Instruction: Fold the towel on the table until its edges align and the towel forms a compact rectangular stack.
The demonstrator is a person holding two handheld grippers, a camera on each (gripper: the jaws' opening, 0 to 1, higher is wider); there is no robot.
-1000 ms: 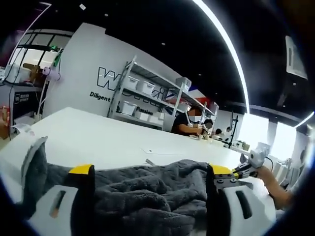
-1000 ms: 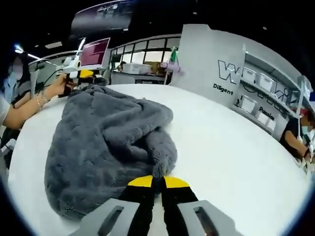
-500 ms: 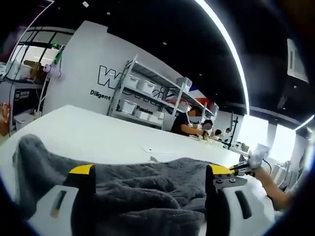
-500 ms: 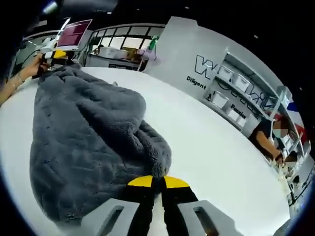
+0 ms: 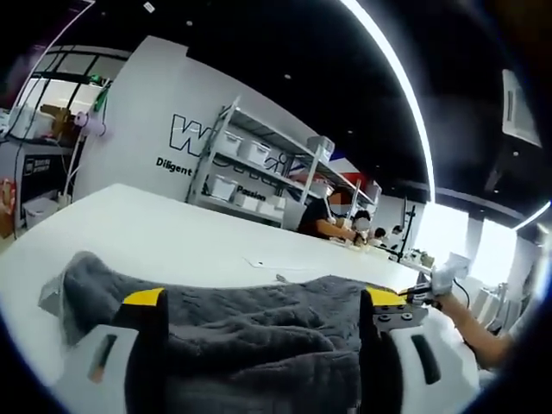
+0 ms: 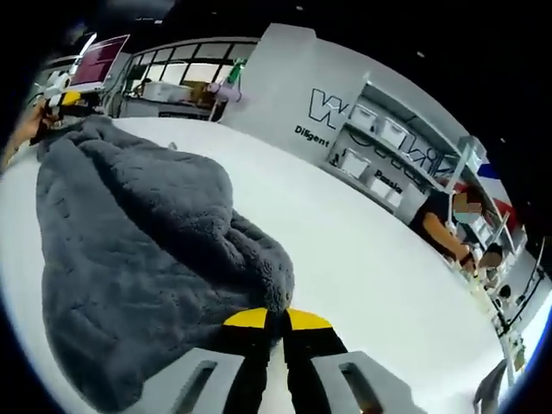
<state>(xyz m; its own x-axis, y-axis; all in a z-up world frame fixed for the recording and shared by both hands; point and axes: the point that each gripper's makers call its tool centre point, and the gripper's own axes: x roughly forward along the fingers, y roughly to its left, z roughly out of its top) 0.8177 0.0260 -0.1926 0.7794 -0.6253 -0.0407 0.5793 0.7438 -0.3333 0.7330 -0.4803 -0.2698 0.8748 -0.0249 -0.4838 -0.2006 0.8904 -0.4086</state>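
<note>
While spread across table [image 6: 362,259], towel [image 6: 147,250] mid-fold — right gripper [image 6: 277,321] pinched tight on towel corner, left gripper [image 5: 263,302] jaws wide apart, towel between, grip unclear. Next: carry corner over to far edge.

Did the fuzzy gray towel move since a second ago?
Yes. In the left gripper view the gray towel flattened, its raised left corner dropping toward the white table.

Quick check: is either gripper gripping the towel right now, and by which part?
The right gripper is shut on a bunched fold at the near edge of the grey towel. The left gripper has jaws wide apart with towel between them; a grip cannot be told.
</note>
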